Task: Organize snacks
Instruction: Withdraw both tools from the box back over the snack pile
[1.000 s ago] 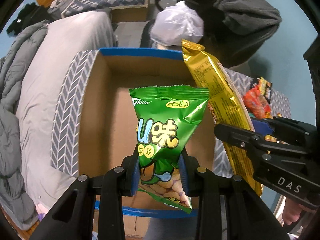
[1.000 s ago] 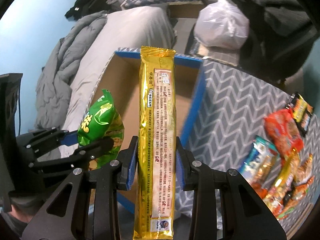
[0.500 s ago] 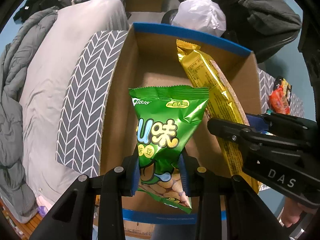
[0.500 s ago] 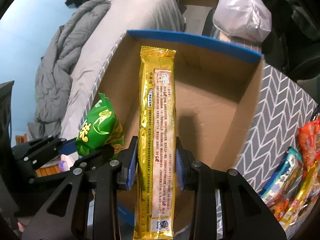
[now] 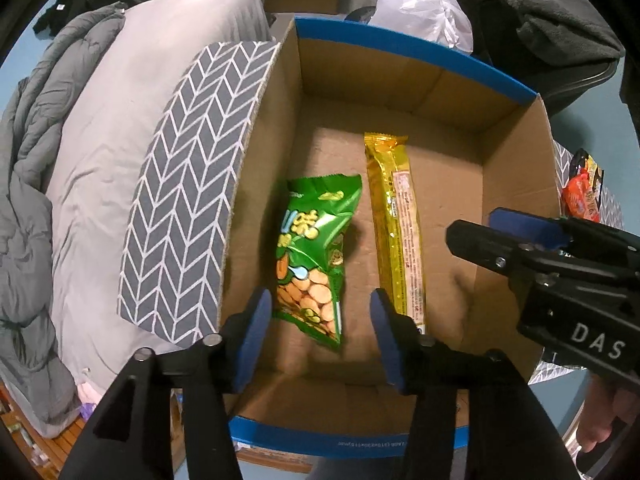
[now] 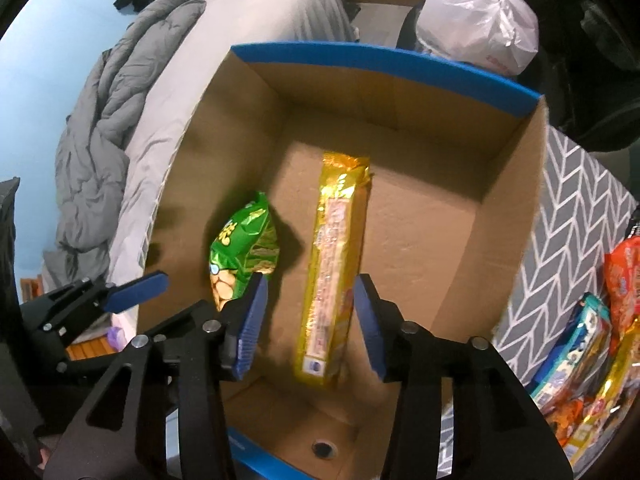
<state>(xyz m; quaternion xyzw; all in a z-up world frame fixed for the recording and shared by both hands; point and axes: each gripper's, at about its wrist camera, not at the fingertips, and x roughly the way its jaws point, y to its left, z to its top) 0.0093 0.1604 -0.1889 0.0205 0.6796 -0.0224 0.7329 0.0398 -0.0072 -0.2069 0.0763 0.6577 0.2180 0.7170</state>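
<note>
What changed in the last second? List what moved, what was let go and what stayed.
Both tongs let go: the left tongs dropped the green snack bag, the right tongs the gold packet. Their jaws are opening, clear of the packs, which now lie side by side on the floor of the cardboard box. Both tongs came lower over the box. Unchanged: the snack pile beside it.

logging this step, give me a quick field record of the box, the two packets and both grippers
box: open cardboard box, blue rim
green packet: green snack bag on box floor, left side
gold packet: long gold packet beside it, in box
left hand-held gripper: opening, nothing gripped
right hand-held gripper: opening, gold packet released
remaining: loose snacks outside box
</note>
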